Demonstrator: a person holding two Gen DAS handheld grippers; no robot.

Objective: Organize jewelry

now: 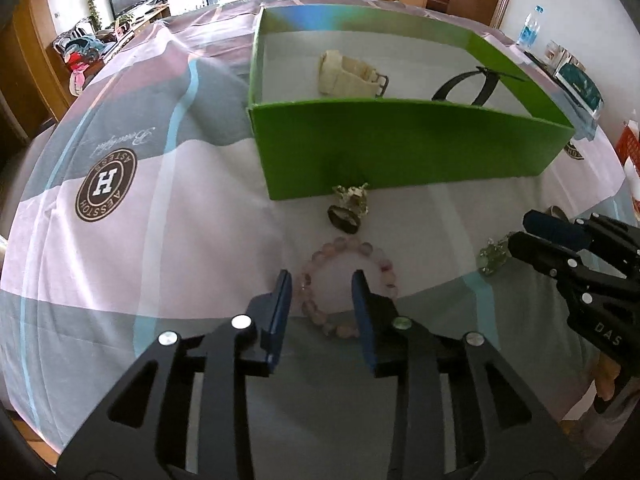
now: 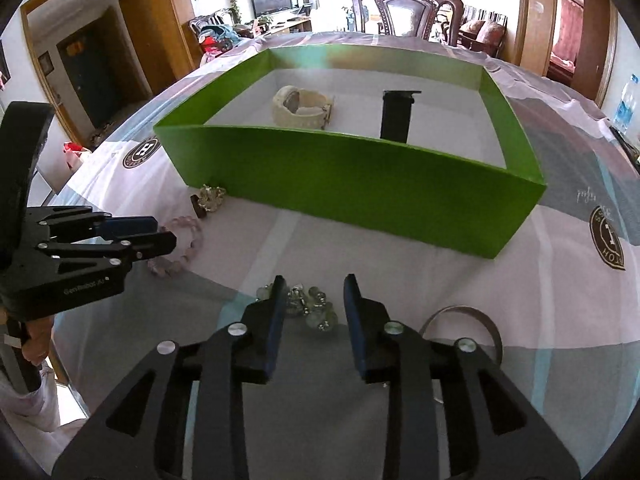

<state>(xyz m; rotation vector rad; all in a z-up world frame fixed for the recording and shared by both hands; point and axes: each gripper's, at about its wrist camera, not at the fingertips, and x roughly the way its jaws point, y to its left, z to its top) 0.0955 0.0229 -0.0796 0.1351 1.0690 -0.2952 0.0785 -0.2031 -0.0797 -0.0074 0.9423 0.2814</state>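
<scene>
- Clearly this is the reach-and-grasp step, with both hands working at once and nothing picked up yet.
- The left gripper (image 1: 320,280) hangs over the pink bead bracelet (image 1: 352,280), which lies flat on the striped cloth of the bench (image 1: 160,280). Its jaws are partly spread, one finger outside the ring and one over its middle, and the pads do not seem to press on the beads.
- The right gripper (image 2: 314,286) is likewise partly spread, with the clear crystal bracelet (image 2: 308,304) lying between and just beyond its fingertips, apparently not pinched.
- A dark ring with a gold ornament (image 1: 349,210) sits just before the near wall of the green box (image 1: 400,148), and a thin silver bangle (image 2: 476,314) lies beside the right gripper.
- The box already holds a cream watch (image 1: 348,74) and a black watch (image 1: 476,84), so I judge the task partly done.
- Next, each gripper should come down until one finger is inside its loop and one outside, then close on the bead strand.
- After that, the lift must clear the box's near wall before the release inside.
- The beads may roll or slip, so a firm, centred pinch matters.
</scene>
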